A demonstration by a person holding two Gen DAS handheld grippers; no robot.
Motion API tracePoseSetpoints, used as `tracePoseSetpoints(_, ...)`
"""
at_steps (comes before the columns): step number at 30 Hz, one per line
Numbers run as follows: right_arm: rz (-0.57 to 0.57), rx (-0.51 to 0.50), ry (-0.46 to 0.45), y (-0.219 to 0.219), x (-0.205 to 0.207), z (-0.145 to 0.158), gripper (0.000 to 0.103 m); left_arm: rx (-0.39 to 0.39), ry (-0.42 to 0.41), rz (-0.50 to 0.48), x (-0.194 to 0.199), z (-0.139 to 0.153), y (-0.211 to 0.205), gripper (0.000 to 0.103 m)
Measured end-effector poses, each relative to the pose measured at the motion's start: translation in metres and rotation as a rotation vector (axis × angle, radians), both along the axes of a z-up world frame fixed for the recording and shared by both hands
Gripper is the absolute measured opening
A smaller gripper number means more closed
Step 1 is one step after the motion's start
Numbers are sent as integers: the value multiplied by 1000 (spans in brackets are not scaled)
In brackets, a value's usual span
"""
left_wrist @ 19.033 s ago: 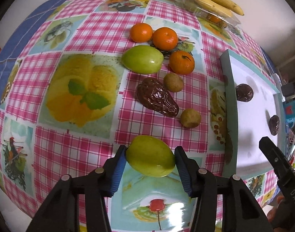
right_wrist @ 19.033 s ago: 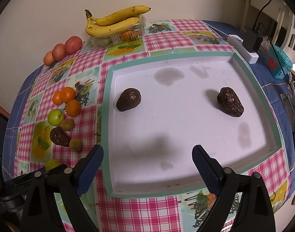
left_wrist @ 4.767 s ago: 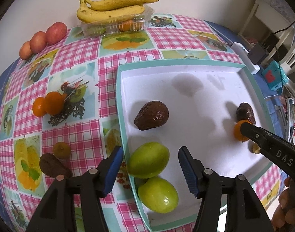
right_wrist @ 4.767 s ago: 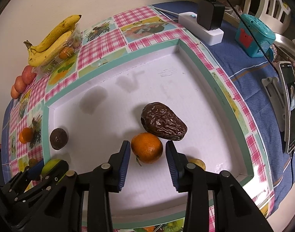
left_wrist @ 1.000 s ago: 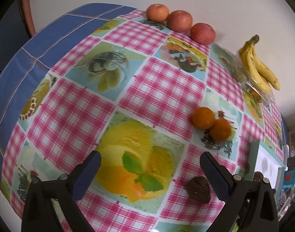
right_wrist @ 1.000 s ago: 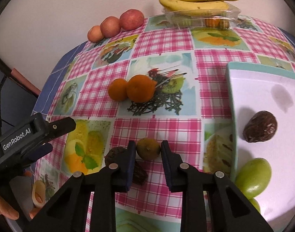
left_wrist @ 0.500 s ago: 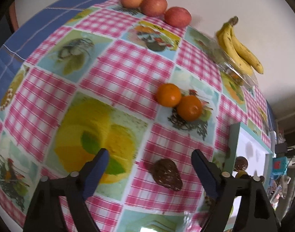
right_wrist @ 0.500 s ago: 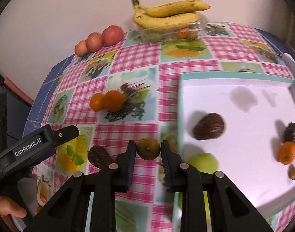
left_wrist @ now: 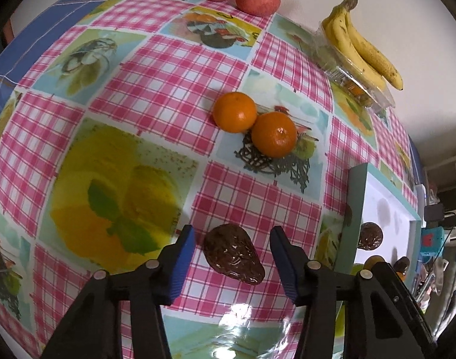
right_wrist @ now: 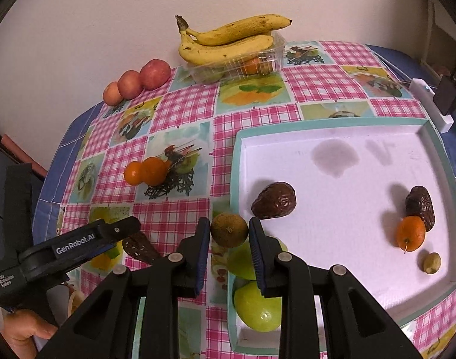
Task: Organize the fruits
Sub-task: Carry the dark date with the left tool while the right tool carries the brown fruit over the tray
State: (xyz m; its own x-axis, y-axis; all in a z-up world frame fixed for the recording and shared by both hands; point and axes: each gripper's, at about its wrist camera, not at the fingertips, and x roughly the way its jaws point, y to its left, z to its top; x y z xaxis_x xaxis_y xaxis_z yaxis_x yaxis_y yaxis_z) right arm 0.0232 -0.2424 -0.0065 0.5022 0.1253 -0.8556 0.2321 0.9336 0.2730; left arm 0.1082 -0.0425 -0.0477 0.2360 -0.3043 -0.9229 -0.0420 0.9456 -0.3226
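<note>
My left gripper has its blue-padded jaws spread wide, and the dark brown wrinkled avocado lies on the pink-checked tablecloth squarely between them, touching neither pad as far as I can tell. What matters for the close is how that fruit lies: its blunt end points to about 11 o'clock and its narrow tip to about 5 o'clock, so the long axis runs slantwise across the gap, not straight along the fingers. I judge the jaws would meet it slightly off its broadest part unless I twist the wrist a little counter-clockwise first. The left tool is plainly the nearer one for this fruit. At 12 o'clock beyond it sit two round orange mandarins, touching each other, well apart from the jaws.

Moving right, my right gripper is clamped on a small round brownish-green fruit, held up over the near-left edge of the white tray with the teal rim. The tray floor lies at about 2 o'clock from it (two green apples sit directly below the jaws). Farther in are a second brown avocado and, at 3 o'clock, a third with a mandarin.
</note>
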Motion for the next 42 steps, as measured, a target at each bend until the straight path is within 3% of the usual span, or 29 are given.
tracePoseSetpoints(5,2,4,14,0,1,-5,28,8,1,6,1,-1,-4,37)
tracePoseSetpoints(25,-54,25,-9,-25,-8,2,28,-74,-120,-30,-9,45,-28,37)
tracePoseSetpoints(33,-201,18,8,-79,-24,1,28,-112,-160,-133,-25,61,-72,37)
tracePoseSetpoints(42,-414,-16,36,-157,-58,4,28,-78,-220,-312,-49,63,-137,37)
